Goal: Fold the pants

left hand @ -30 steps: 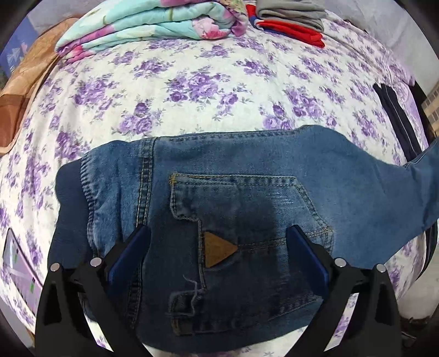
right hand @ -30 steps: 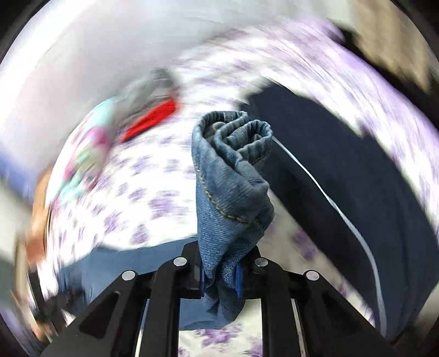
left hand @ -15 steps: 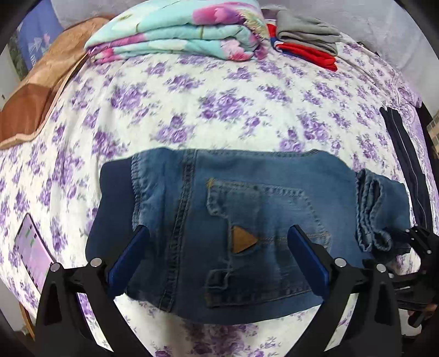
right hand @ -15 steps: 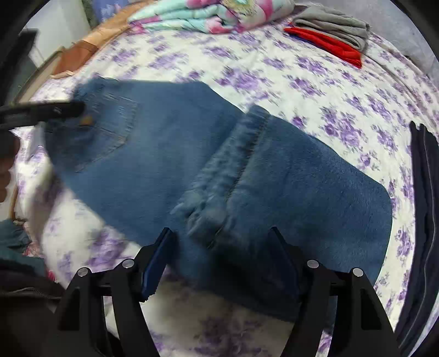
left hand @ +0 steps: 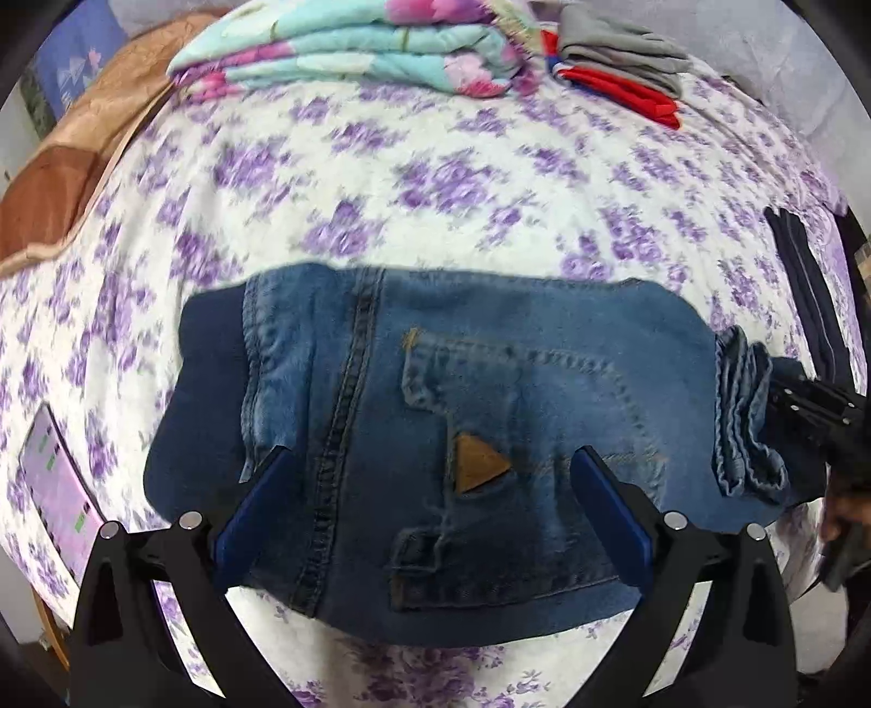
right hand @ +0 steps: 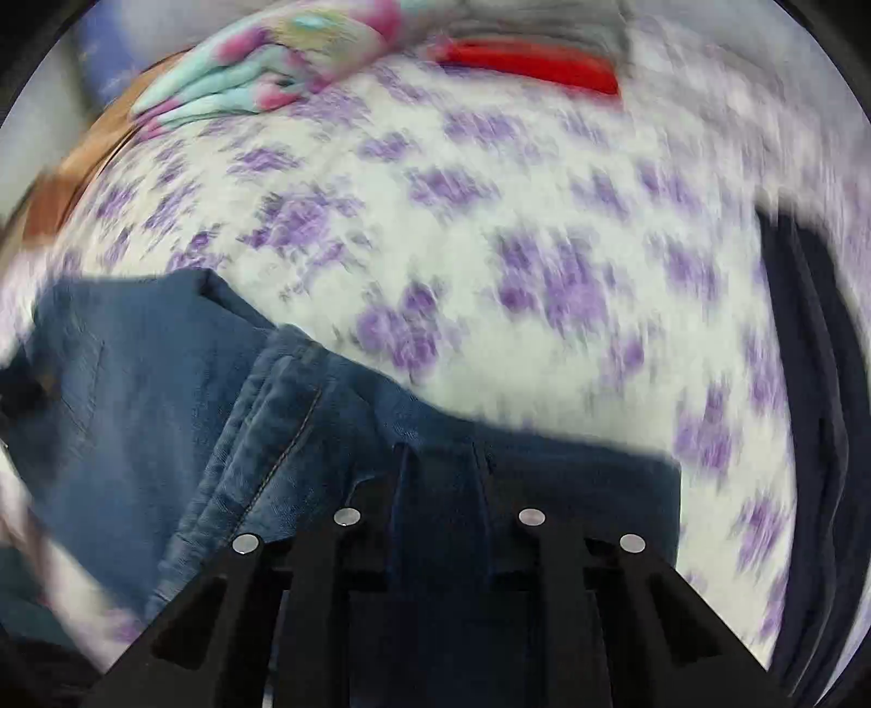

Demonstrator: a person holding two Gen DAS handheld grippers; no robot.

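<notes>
Blue jeans [left hand: 490, 392] lie folded on the flowered bedsheet [left hand: 413, 179], back pocket and brown triangle patch [left hand: 479, 463] facing up. My left gripper [left hand: 433, 452] hovers open over the pocket, its blue pads [left hand: 256, 506] wide apart and holding nothing. The leg hems [left hand: 746, 414] lie doubled over at the jeans' right end. There the right gripper [left hand: 800, 397] reaches in from the right edge. The right wrist view is blurred: the right gripper [right hand: 441, 452] is down on the jeans [right hand: 163, 392], its jaws closing narrowly with a fold of denim between them.
A folded floral quilt [left hand: 348, 49] and red and grey clothes [left hand: 615, 71] lie at the far side of the bed. Dark navy trousers [left hand: 805, 288] lie at the right. A phone [left hand: 54, 479] rests at the left near the bed's edge, and a brown pillow [left hand: 60, 179] sits at the far left.
The right gripper carried the leg hems over, let them drop onto the jeans' right end, then came down and narrowed on the denim. The left gripper stayed open above the pocket.
</notes>
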